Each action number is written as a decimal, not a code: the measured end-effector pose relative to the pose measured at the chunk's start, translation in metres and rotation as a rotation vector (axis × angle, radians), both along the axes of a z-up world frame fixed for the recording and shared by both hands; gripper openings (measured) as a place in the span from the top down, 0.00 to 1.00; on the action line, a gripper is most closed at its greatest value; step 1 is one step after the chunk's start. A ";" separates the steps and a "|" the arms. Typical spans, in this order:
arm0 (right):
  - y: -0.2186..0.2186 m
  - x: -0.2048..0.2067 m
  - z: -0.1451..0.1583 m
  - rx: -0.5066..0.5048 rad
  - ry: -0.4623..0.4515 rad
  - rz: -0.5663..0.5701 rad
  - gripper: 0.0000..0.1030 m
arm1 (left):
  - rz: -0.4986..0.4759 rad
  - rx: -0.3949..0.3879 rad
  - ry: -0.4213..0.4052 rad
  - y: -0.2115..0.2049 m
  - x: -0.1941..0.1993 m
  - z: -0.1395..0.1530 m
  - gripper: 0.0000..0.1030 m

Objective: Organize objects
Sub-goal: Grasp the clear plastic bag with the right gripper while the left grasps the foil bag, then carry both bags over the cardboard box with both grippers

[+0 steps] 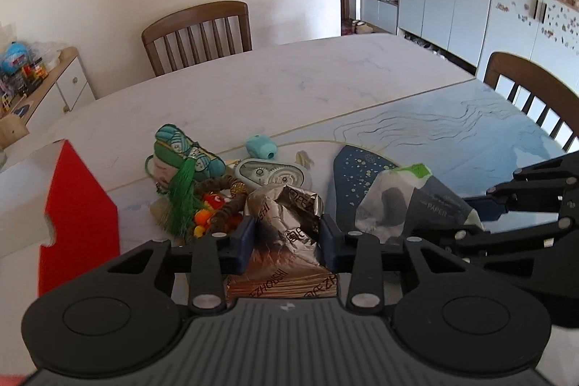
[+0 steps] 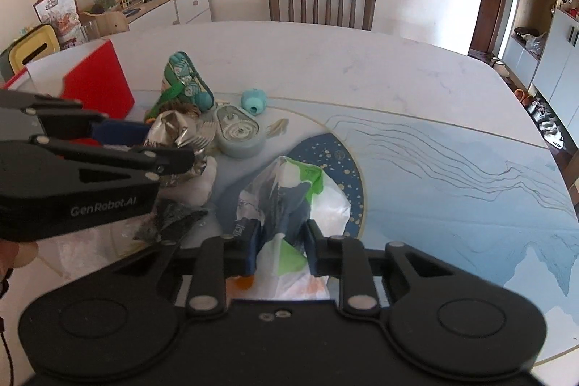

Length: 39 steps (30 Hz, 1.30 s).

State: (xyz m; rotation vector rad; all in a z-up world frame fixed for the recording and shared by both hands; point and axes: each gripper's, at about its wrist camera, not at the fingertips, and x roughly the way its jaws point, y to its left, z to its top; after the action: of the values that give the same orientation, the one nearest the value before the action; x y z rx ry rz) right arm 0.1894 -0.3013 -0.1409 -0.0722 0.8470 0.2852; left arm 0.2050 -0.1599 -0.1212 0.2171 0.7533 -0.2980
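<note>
My left gripper [image 1: 286, 234] is shut on a crumpled silver and brown foil packet [image 1: 286, 216], held above the table. In the right wrist view the left gripper [image 2: 152, 147] shows at the left with the foil packet [image 2: 173, 129] in it. My right gripper [image 2: 280, 241] is shut on a white, green and dark blue tissue pack [image 2: 293, 194]. The tissue pack also shows in the left wrist view [image 1: 405, 201], with the right gripper [image 1: 485, 208] coming from the right. A pile lies behind: a teal and green tasselled ornament [image 1: 181, 165], a correction tape dispenser [image 1: 271, 173] and a small teal sharpener [image 1: 260, 146].
A red and white box [image 1: 72, 205] stands at the left of the marble table [image 1: 289, 89]. A round dark blue mat [image 2: 340, 161] lies under the tissue pack. Wooden chairs stand at the far side [image 1: 197, 35] and right [image 1: 535, 96]. Cabinets line the walls.
</note>
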 end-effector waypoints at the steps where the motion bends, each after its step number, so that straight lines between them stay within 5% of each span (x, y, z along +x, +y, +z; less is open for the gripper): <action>1: 0.000 -0.002 0.004 -0.003 -0.003 0.001 0.76 | 0.002 -0.009 0.001 0.003 -0.003 0.003 0.65; 19: 0.062 -0.023 0.100 0.027 -0.110 0.070 0.76 | 0.012 -0.140 -0.016 0.098 -0.039 0.086 0.65; 32: 0.167 -0.010 0.128 0.032 -0.179 0.229 0.76 | 0.177 -0.100 -0.042 0.210 -0.022 0.111 0.65; 39: 0.222 0.015 0.122 0.020 -0.194 0.293 0.76 | 0.258 -0.049 -0.029 0.264 0.003 0.101 0.64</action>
State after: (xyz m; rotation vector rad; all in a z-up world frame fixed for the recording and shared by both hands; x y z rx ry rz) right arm 0.2041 -0.0792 -0.0190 -0.2031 0.6392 0.5523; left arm 0.2082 0.1039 -0.0202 0.0762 0.7352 -0.0686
